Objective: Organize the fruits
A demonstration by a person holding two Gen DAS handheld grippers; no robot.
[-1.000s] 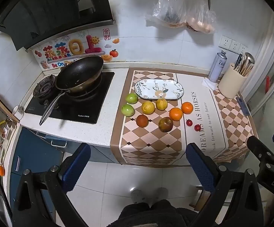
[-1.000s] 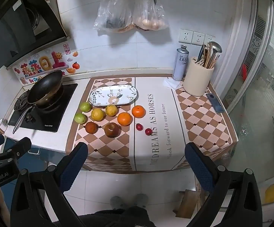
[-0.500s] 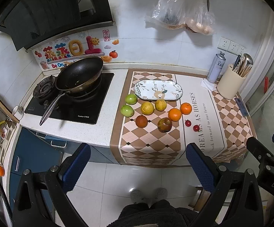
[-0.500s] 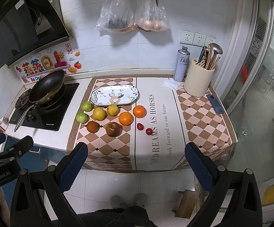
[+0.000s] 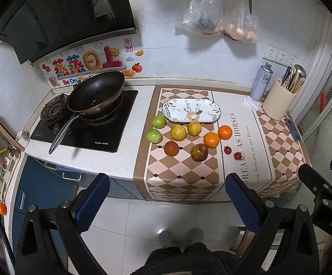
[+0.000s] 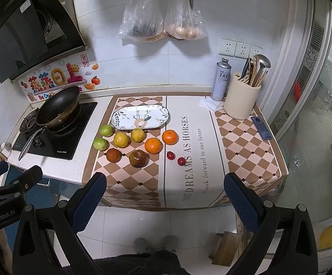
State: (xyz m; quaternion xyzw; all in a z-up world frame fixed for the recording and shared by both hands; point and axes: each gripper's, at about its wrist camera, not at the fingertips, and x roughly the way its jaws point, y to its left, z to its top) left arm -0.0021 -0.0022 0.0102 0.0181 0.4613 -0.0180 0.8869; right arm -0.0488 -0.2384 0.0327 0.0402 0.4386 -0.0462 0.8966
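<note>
Several fruits lie on a checkered mat in front of an oval patterned plate [image 5: 190, 113] [image 6: 140, 116], which holds nothing: two green ones [image 5: 158, 122], two yellow ones [image 5: 178, 132], two oranges [image 5: 211, 140] [image 6: 153, 145], a reddish-brown fruit [image 5: 171, 148], a dark apple [image 5: 199, 152] [image 6: 138, 158] and two small red fruits [image 6: 181, 161]. My left gripper [image 5: 166, 192] hangs open off the counter's front edge, far from the fruit. My right gripper [image 6: 163, 191] is open too, also held back over the floor. Each gripper shows at the other view's edge.
A black pan [image 5: 96, 92] rests on the stove at the left. A spray can [image 6: 221, 79] and a utensil holder [image 6: 242, 98] stand at the back right. Plastic bags [image 6: 161, 16] hang on the wall. A person's feet [image 5: 180, 236] stand on the white floor below.
Both grippers have drifted slightly, so the counter sits a little differently in view. Both stay open, and no fruit has moved.
</note>
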